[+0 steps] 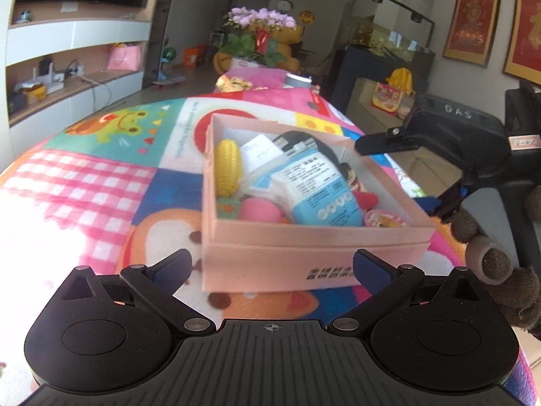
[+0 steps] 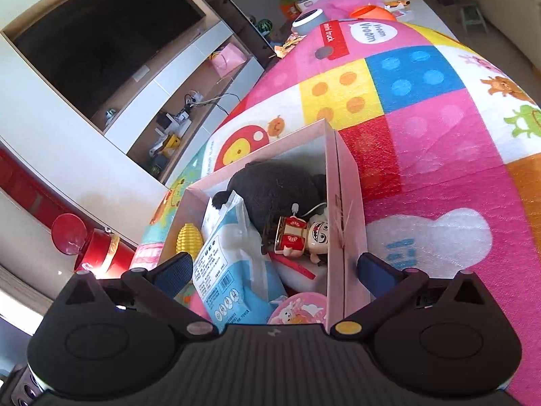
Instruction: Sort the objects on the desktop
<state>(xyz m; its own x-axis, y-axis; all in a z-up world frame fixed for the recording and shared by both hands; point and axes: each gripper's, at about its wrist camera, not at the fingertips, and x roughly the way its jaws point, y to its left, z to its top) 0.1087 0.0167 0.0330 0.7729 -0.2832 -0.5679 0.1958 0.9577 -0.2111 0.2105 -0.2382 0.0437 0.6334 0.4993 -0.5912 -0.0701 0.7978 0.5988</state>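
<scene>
A pink cardboard box [image 1: 304, 257] stands on the colourful patchwork mat [image 1: 84, 176]. It holds a yellow toy corn [image 1: 228, 165], a blue and white pouch [image 1: 314, 193], a pink ball [image 1: 258, 209], a black plush [image 2: 277, 186] and a red doll figure [image 2: 301, 233]. My left gripper [image 1: 272, 267] is open and empty, just short of the box's near wall. My right gripper [image 2: 275, 270] is open above the box, its jaws straddling the right wall [image 2: 341, 203]. It also shows in the left wrist view [image 1: 395, 172], at the box's right side.
A grey round speaker [image 2: 309, 20] and an orange object [image 2: 370, 12] sit at the mat's far end. A flower pot [image 1: 257, 37] stands beyond. A TV shelf unit [image 1: 67, 54] runs along the left. A red container [image 2: 101, 250] stands off the mat's left edge.
</scene>
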